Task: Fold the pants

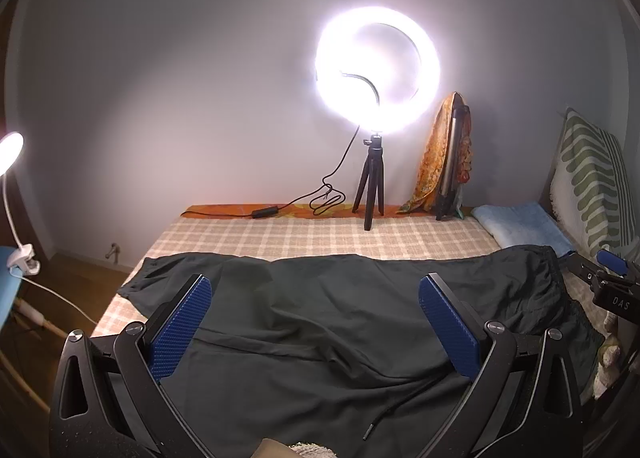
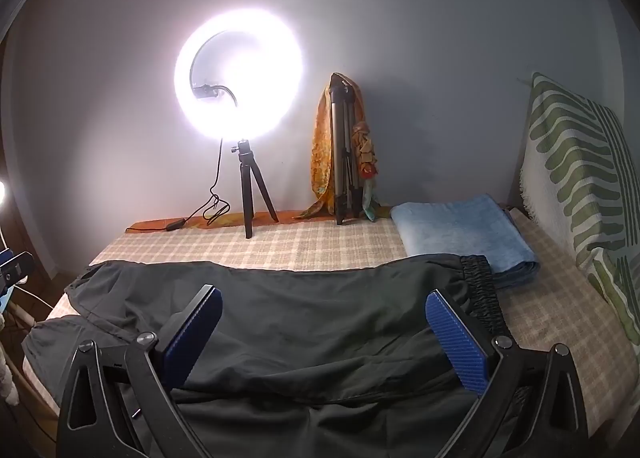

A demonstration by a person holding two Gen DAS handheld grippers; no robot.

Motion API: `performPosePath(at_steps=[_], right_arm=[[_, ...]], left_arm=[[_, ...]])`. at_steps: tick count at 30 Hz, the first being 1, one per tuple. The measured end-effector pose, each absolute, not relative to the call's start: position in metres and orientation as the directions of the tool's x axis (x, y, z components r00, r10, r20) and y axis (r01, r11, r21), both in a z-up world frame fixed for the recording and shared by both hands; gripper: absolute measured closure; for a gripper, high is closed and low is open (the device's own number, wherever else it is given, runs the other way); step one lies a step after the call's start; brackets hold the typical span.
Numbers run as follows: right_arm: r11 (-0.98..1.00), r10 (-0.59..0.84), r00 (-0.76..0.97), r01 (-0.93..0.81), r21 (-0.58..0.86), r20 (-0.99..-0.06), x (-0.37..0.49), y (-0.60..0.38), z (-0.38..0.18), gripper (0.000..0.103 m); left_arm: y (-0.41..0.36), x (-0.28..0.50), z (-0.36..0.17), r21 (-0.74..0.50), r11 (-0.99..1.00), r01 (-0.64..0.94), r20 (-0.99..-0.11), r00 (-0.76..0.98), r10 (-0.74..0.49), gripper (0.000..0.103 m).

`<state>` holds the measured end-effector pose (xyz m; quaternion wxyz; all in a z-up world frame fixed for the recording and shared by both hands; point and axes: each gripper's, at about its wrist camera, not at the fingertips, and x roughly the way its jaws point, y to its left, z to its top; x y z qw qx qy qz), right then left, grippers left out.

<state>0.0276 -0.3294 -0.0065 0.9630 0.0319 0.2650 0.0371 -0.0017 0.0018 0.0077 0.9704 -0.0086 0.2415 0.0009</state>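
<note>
- your left gripper (image 1: pixel 314 322) gapes wide above the dark pants (image 1: pixel 340 298), holding nothing.
- your right gripper (image 2: pixel 324 332) is spread too, waistband (image 2: pixel 482 290) at 1 o'clock.

From my left wrist view, the pants (image 1: pixel 320 318) run out of frame below. Glare from the ring light (image 1: pixel 376 70) washes out its own centre mount.

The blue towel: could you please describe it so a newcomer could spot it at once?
Start at the bed with its checked cover and go to the far right corner, near the wall. The blue towel lies folded flat there, beside the waistband of the dark pants. It is the only pale blue thing on the bed.
</note>
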Motion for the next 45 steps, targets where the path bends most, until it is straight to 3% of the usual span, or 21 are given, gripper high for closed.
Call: performPosePath(at_steps=[45], right_arm=[[0.999,0.033,0.847,-0.015,0.038,-0.530,0.007,-0.343,-0.002,0.000]], left_arm=[[0.006,-0.023,0.010,-0.016,1.000,-0.014,-0.469,0.883,0.005,0.000]])
